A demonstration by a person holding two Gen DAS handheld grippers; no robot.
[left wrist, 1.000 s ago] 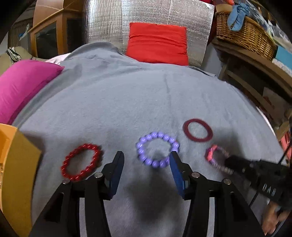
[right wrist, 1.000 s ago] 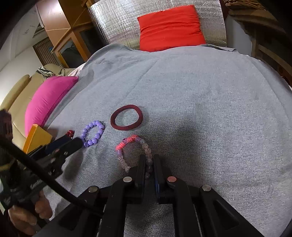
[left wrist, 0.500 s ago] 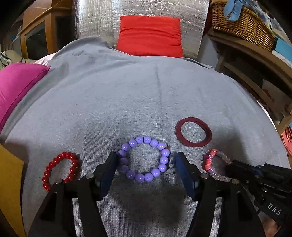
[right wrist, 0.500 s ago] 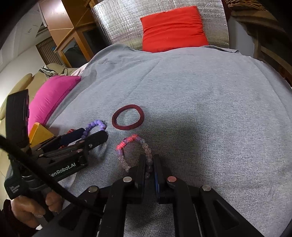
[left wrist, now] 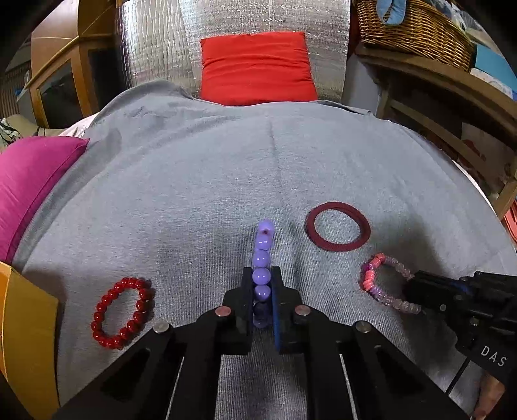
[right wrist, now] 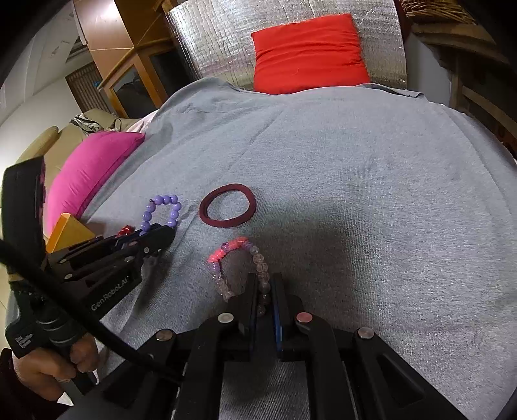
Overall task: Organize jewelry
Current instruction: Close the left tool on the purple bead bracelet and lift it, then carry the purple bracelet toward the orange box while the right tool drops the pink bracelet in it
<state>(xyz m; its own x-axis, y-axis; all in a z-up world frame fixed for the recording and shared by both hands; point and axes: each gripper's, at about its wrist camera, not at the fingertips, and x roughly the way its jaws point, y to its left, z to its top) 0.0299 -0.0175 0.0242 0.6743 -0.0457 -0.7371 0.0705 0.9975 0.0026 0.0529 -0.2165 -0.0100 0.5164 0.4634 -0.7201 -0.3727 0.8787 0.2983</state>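
Grey knit cloth (left wrist: 226, 181) covered the whole work surface, with a red cushion (left wrist: 257, 69) against a silver quilted foil panel (left wrist: 232, 19) at the far end, a magenta pillow (left wrist: 29, 181) at the left edge and a wicker basket (left wrist: 416, 29) on a wooden shelf at upper right. The left gripper (left wrist: 261, 284) had just closed, its jaws narrow and clamped on the purple round-bead bracelet (left wrist: 262, 258), which stood squeezed on edge between the pads with its far end sticking out past the tips. In the right wrist view the same bracelet (right wrist: 161, 211) rose as a loop from the left gripper (right wrist: 161, 231). The right gripper (right wrist: 263, 290) was also pinched tight, on the near side of the pink and clear bead bracelet (right wrist: 232, 258), the rest of it lying on the cloth. A dark red fabric hair tie ring (left wrist: 337, 231) lay flat between and beyond the two bracelets, touching neither. A red glossy bead bracelet (left wrist: 122, 311) lay left of the left gripper, near a yellow-orange box corner (left wrist: 29, 323). A person's hand (right wrist: 51, 365) gripped the left tool's handle.
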